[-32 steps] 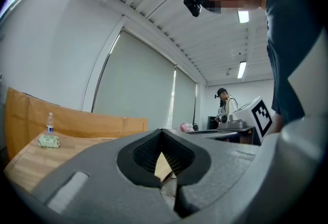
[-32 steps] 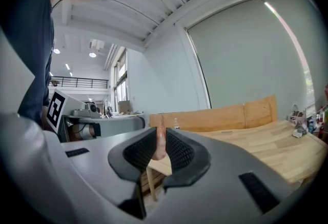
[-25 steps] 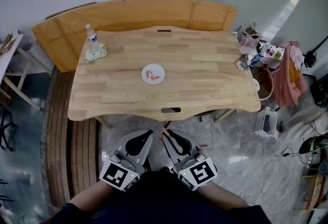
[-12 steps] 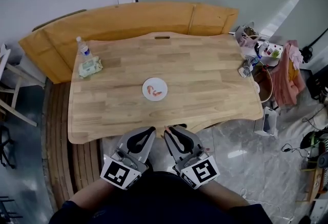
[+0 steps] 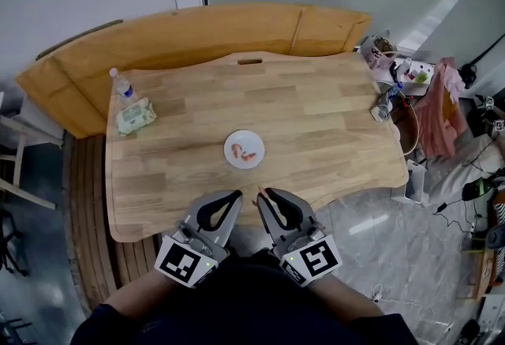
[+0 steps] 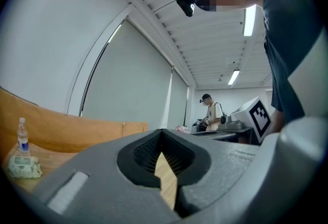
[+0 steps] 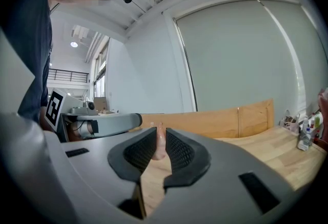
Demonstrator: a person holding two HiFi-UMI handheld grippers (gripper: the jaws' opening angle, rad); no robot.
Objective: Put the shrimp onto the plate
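Pinching a shrimp (image 7: pixel 159 145) at its tips — right claw (image 7: pixel 160 138), left claw (image 6: pixel 163 135) closed, plate (image 5: pixel 232 156) ahead.

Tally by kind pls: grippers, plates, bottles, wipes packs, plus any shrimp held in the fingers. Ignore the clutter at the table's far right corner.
grippers: 2 (left gripper, right gripper)
plate: 1
bottle: 1
wipes pack: 1
shrimp held, in the right gripper's fingers: 1
Total: 6
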